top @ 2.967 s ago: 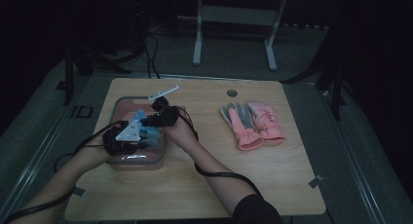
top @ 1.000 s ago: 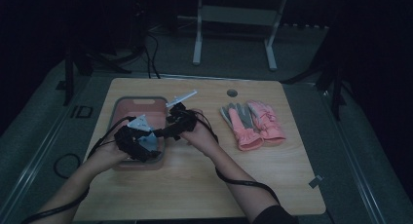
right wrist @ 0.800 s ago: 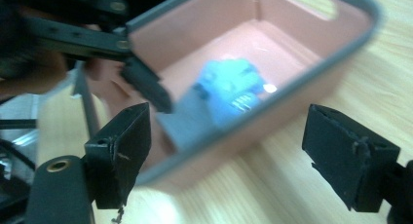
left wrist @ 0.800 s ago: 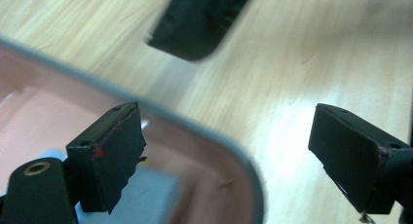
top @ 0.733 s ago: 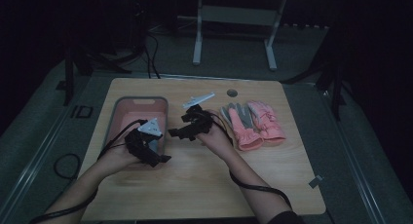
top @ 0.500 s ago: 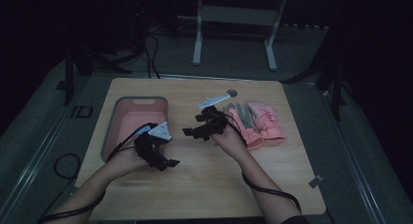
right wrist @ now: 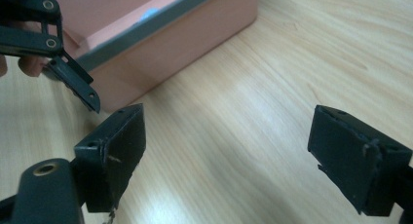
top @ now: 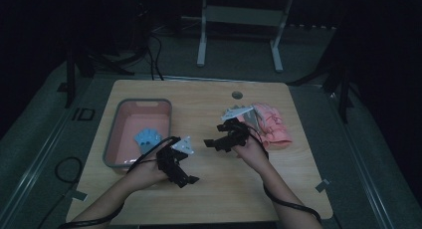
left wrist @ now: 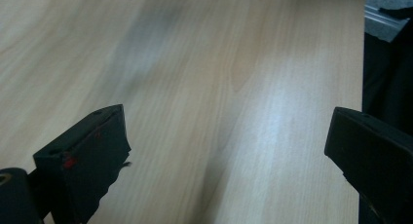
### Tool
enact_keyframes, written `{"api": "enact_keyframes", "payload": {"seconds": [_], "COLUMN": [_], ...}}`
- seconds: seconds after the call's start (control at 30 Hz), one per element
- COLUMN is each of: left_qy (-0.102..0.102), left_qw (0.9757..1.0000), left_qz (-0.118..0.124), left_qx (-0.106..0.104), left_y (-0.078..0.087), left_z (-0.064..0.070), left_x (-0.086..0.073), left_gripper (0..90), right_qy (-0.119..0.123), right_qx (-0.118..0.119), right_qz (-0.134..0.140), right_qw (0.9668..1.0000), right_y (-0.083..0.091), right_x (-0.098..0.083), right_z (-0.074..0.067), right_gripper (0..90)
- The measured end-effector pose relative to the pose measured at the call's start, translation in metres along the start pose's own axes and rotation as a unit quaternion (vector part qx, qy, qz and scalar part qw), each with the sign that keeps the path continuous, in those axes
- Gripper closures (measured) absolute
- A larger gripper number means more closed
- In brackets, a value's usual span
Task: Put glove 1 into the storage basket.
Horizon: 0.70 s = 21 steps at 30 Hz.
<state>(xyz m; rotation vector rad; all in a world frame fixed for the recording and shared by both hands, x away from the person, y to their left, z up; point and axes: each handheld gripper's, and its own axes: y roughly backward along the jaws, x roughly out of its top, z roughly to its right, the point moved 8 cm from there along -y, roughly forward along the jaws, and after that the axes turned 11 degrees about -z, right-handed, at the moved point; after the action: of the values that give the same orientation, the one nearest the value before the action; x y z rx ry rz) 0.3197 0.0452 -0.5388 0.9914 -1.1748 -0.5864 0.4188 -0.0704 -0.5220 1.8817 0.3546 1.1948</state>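
A pink bin with a grey rim (top: 117,139) stands on the left of the wooden table, and a light blue item (top: 148,138) lies inside it. My left gripper (top: 182,176) hovers over bare wood just right of the bin. Its jaws (left wrist: 229,151) have just been opening and stand wide, nothing between them. My right gripper (top: 214,138) is near the table's middle, pointing left toward the bin (right wrist: 170,44). Its jaws (right wrist: 224,156) have also just been opening, with bare wood between them. The left gripper's tip (right wrist: 73,83) shows beside the bin's corner.
A pile of pink and grey gloves (top: 268,125) lies right of my right hand. A small round grey cap (top: 237,95) sits in the tabletop near the far edge. Cables trail from both grippers toward the front edge.
Both grippers have left the bin and moved right and toward the table's front. The blue item stays in the bin. Both pairs of jaws stand wider.
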Motion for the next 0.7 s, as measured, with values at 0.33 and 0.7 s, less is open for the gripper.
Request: {"api": "enact_keyframes", "payload": {"seconds": [0.33,0.7], "left_qy": [-0.017,-0.019], "left_qw": [0.9997,0.9994], "left_qz": [-0.013,-0.028], "left_qx": [-0.012,-0.001], "left_y": [-0.035,-0.063], "left_z": [0.018,0.022], "left_x": [-0.002,-0.028], "left_gripper": [2.5,2.5], "right_qy": [0.001,-0.009], "right_qx": [-0.012,-0.015], "right_qz": [0.011,0.018], "right_qw": [0.9999,0.9997], "right_y": [0.014,0.025], "right_x": [-0.029,-0.061], "right_z": [0.008,0.015], "right_gripper": [14.1,13.8]}}
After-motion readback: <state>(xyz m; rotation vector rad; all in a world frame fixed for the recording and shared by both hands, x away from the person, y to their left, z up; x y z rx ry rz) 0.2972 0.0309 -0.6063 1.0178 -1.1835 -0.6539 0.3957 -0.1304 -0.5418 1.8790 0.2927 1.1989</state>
